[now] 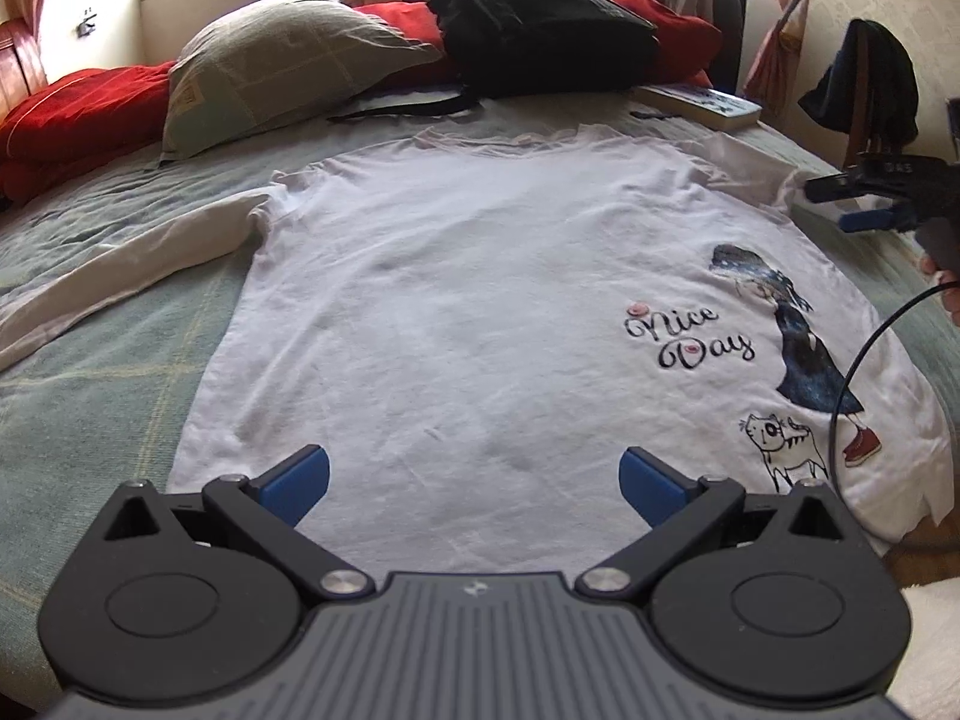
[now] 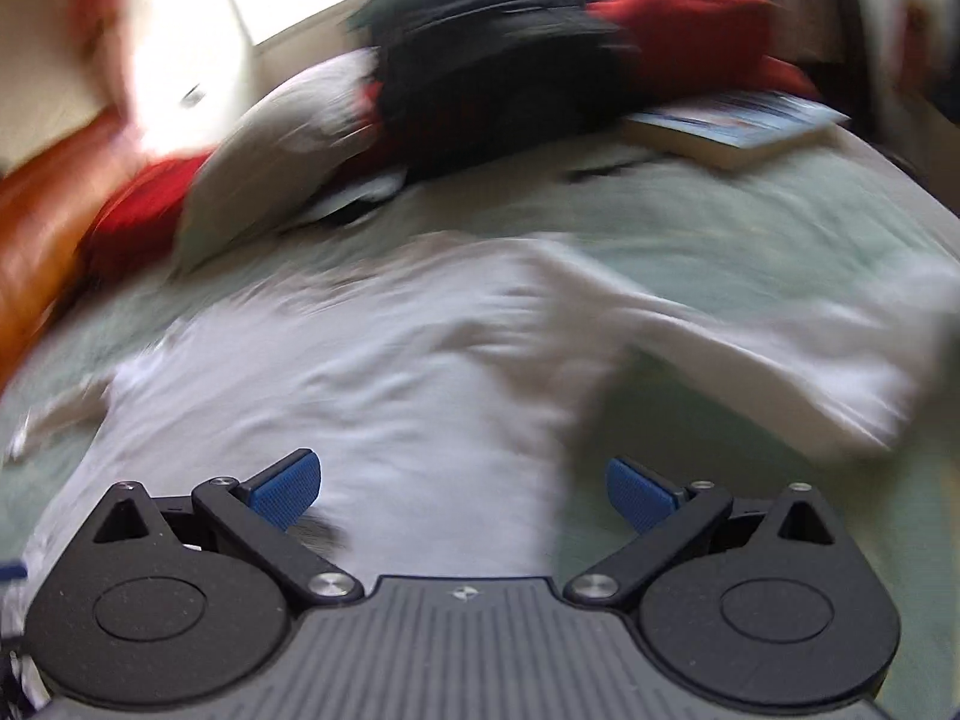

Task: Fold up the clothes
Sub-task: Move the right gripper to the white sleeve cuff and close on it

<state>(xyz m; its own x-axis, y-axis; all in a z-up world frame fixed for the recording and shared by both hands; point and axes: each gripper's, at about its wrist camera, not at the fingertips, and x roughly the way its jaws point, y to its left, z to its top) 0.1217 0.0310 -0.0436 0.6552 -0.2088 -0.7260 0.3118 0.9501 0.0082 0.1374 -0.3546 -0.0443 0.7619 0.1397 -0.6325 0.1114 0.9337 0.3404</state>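
Observation:
A white long-sleeved shirt (image 1: 480, 300) lies spread flat on a pale green bedspread (image 1: 102, 372), with a "Nice Day" print of a girl and a cat (image 1: 774, 360) near its hem on the right. My left gripper (image 1: 474, 483) hovers open over the hem, nothing between its blue pads. My right gripper (image 1: 840, 204) appears in the left wrist view at the right edge, near the shirt's right sleeve, open. In the blurred right wrist view the right gripper (image 2: 462, 492) is open above the shirt (image 2: 360, 384), with the right sleeve (image 2: 750, 336) stretching off to the right.
At the head of the bed lie a grey-green pillow (image 1: 270, 66), red bedding (image 1: 72, 114), a black backpack (image 1: 534, 18) and a book (image 1: 702, 102). A chair with dark clothing (image 1: 864, 78) stands to the right. A black cable (image 1: 852, 372) hangs across the shirt's right side.

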